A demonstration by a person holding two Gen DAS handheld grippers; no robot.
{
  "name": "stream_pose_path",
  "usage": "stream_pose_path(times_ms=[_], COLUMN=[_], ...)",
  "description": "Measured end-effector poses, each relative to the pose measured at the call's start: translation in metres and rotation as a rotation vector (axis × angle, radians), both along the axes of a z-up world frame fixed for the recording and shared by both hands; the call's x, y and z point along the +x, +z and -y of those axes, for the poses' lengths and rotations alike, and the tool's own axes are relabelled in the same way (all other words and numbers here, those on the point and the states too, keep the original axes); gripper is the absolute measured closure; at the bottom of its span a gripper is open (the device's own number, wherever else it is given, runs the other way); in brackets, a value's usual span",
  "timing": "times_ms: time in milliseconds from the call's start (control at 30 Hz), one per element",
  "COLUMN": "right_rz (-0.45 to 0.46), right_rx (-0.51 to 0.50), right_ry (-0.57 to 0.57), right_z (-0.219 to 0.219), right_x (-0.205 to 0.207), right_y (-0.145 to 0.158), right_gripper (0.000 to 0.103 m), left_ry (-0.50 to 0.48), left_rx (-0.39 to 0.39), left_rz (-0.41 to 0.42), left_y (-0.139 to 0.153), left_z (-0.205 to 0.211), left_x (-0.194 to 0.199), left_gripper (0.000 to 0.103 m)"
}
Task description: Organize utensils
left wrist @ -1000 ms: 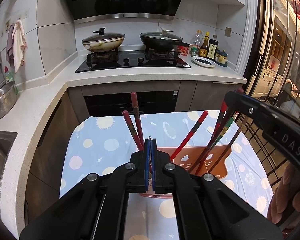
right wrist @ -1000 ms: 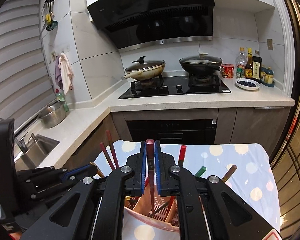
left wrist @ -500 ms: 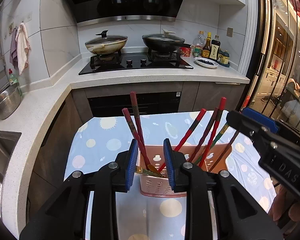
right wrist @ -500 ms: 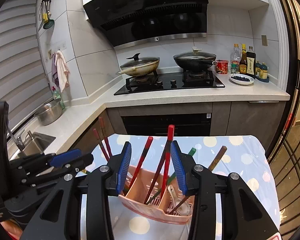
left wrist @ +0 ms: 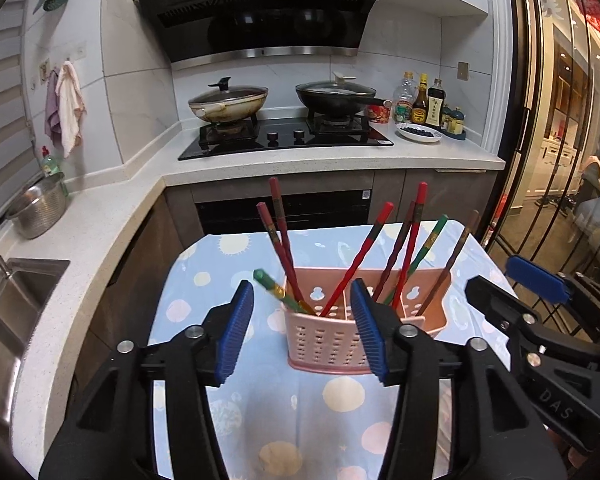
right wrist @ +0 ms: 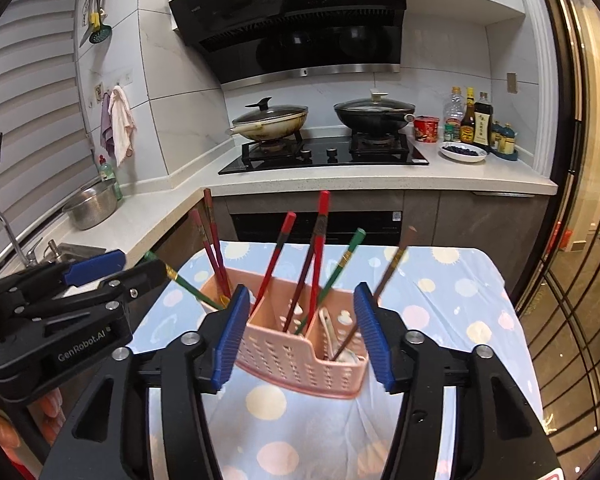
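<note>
1. The left gripper (left wrist: 302, 328) was spread wide, holding nothing.
2. The right gripper (right wrist: 300, 336) also gaped, holding nothing.
3. Before both, the pink utensil basket (left wrist: 328, 344) stood on the dotted tablecloth (left wrist: 228, 256), chopsticks (left wrist: 360, 256) leaning inside.

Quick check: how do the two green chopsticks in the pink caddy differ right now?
The left green chopstick leans left at a low angle over the pink caddy rim; the right green chopstick stands steeper, leaning right. They sit in different compartments, left end versus further right. Both have green tops with gold bands, and neither is gripped.
</note>
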State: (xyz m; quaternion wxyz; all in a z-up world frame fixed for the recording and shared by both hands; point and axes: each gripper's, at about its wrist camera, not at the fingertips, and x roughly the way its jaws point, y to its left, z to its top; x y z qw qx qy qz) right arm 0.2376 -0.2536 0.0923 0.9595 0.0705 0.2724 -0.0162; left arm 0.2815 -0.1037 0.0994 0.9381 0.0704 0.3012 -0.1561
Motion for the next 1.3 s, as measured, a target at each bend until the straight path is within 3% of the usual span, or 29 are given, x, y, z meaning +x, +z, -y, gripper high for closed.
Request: stream_pose_path(times_ms=[33,167,233,333,633,767,900,967,1300], right_rz=[-0.003,-0.023,-0.033,-0.052,-0.116,-0.113,-0.113,-0.106,-0.117], right_rx=[-0.011,-0.042,-0.042,-0.044,-0.013,-0.025,-0.051,-0.054,-0.089], right_ry=[-0.01,-0.038,-0.043,-0.047,-0.083,-0.095,-0.101,-0.108,-0.105], right_z=[-0.001,-0.005,-0.005,-0.006,0.001,-0.001,-0.004,-0.005,-0.011], right_x=[-0.006,-0.028,-0.038,-0.051,-0.076,-0.085,-0.089,-0.092,-0.093], right_y=[-0.002,-0.01,-0.014,-0.021,-0.041,-0.047,-0.053,-0.054,-0.059], right_gripper=[0.046,0.041,0.04,0.035,0.03,0.018,0.016,0.007,0.007], left_ry=[0.008,0.023,0.039,0.05,0.068,0.085,0.091,0.098,0.114], left_rx=[0.006,0.007,0.018,0.043,0.044,0.053,0.056,0.059,0.078], left_rz=[0.004,-0.006,-0.011,-0.007,-0.068,-0.084,-0.1,-0.106,-0.118], left_y=[-0.001,-0.009,-0.015,-0.025,-0.05,-0.058,-0.065,-0.068,-0.077], left_z=[0.0,-0.003,-0.003,-0.001,-0.005,-0.006,-0.008,-0.01,-0.013], left_x=[-0.005,-0.025,-0.033,-0.048,-0.072,-0.078,-0.081,-0.081,-0.081], left_gripper=[0.045,0.04,0.026,0.018,0.01,0.008,0.007,0.007,0.007])
